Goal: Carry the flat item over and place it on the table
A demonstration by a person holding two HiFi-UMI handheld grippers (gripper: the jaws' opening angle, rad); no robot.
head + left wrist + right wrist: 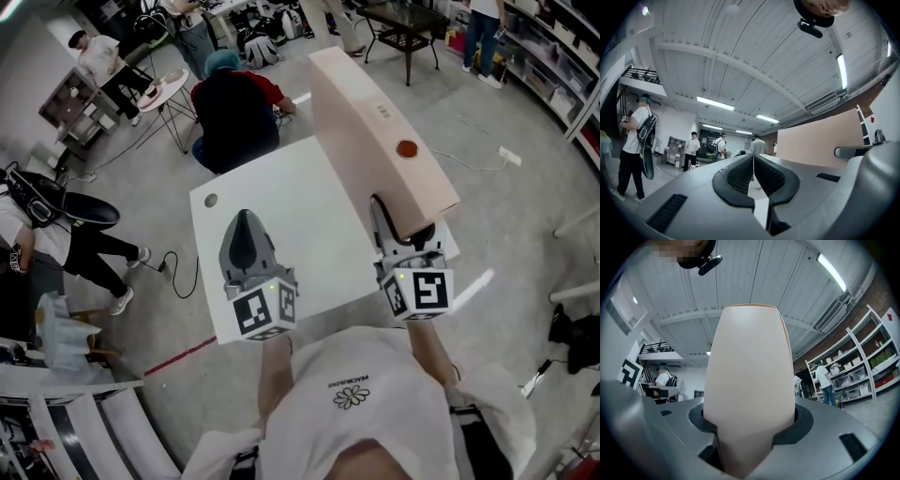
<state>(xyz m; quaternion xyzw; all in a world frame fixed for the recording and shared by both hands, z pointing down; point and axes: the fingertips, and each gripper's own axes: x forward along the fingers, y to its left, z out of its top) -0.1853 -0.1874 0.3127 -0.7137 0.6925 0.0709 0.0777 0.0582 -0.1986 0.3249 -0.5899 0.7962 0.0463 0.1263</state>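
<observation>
Jaws of the right gripper (401,225) stand wide and clamp the near end of the one flat panel (375,122), pale beige, held slanting over the right edge of the single white surface (281,216). Jaws of the left gripper (246,220) are pressed together on nothing. The panel's gripped end and underside are hidden, and the panel blocks most of the right gripper view; count: two grippers, one panel, one surface.

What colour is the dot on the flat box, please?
Orange-red; the dot on the flat box shows best in head view.
</observation>
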